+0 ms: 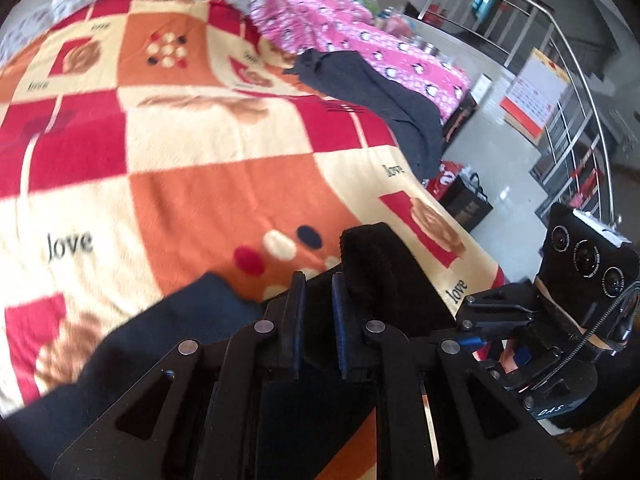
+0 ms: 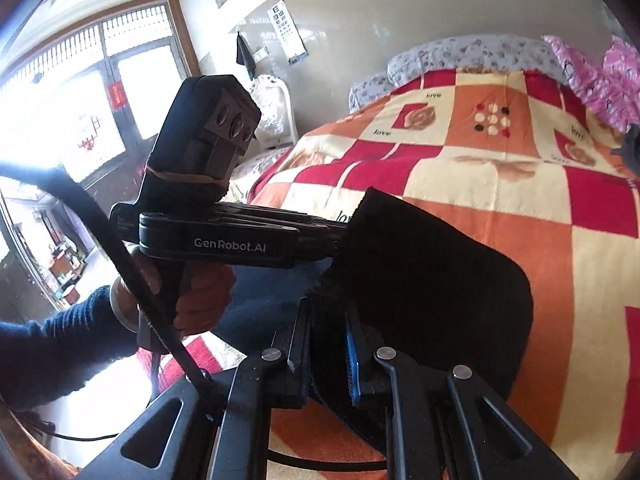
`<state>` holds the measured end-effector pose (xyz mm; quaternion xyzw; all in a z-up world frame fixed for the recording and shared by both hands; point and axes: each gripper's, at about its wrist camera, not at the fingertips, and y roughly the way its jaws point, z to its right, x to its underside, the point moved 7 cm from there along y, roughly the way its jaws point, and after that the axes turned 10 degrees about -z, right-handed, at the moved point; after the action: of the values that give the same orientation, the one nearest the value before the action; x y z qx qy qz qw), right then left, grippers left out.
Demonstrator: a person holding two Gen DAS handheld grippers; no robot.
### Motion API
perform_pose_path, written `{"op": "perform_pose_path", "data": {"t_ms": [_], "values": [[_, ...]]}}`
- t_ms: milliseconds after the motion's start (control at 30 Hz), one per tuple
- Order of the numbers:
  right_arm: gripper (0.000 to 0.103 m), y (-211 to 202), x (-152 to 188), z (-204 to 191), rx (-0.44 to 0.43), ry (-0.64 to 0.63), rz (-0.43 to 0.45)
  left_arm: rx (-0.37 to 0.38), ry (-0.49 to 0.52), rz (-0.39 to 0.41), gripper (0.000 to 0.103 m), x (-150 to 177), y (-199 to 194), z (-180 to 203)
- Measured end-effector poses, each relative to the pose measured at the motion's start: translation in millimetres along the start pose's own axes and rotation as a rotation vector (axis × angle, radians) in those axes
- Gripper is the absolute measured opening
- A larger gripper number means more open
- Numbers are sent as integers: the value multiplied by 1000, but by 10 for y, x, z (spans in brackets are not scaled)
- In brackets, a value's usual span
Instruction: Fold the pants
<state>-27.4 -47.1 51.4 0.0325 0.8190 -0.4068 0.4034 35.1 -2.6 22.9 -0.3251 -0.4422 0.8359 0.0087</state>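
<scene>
Black pants point(image 1: 384, 276) lie bunched on the checkered blanket point(image 1: 208, 184) near the bed's front edge. My left gripper point(image 1: 318, 280) is shut on a fold of the pants and holds it just above the blanket. In the right wrist view my right gripper point(image 2: 326, 320) is shut on the same pants point(image 2: 432, 280), whose cloth bulges up past the fingers. The left gripper point(image 2: 344, 232) shows there from the side, pinching the cloth's left edge, with a hand on its handle. The right gripper's body point(image 1: 520, 320) shows at the right of the left wrist view.
A dark grey garment point(image 1: 384, 96) lies at the bed's far right edge beside a pink quilt point(image 1: 360, 36). Bags point(image 1: 464, 196) stand on the floor past the edge, with a metal railing point(image 1: 576, 92) beyond. Pillows point(image 2: 460, 56) lie at the head of the bed.
</scene>
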Motion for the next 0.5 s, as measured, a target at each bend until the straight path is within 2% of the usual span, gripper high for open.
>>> {"op": "perform_pose_path", "data": {"t_ms": [133,200,267,333,367,400,467,500], "values": [[14,326,104,-72,-51,16,-72,-54,-93,-4,12,179,-56,-303],[15,579,161,-83,-85,41,-139,-88,-138,-9,12,267,-117,-447],[15,776,204,-26,-71,72,-195,-122,-169,3,12,318,-208,-538],[25,715,163,-60,-92,66,-167,-136,-187,22,12,361,-324,-564],[42,601,124,-73,-122,67,-147,-146,-190,28,12,371,-360,-564],[56,424,76,-66,-135,72,-104,-153,-188,35,12,390,-406,-540],[57,27,16,3,-118,81,-14,-167,-169,44,12,421,-456,-481],[58,-187,-4,97,-82,96,21,-178,-159,44,12,442,-471,-425]]}}
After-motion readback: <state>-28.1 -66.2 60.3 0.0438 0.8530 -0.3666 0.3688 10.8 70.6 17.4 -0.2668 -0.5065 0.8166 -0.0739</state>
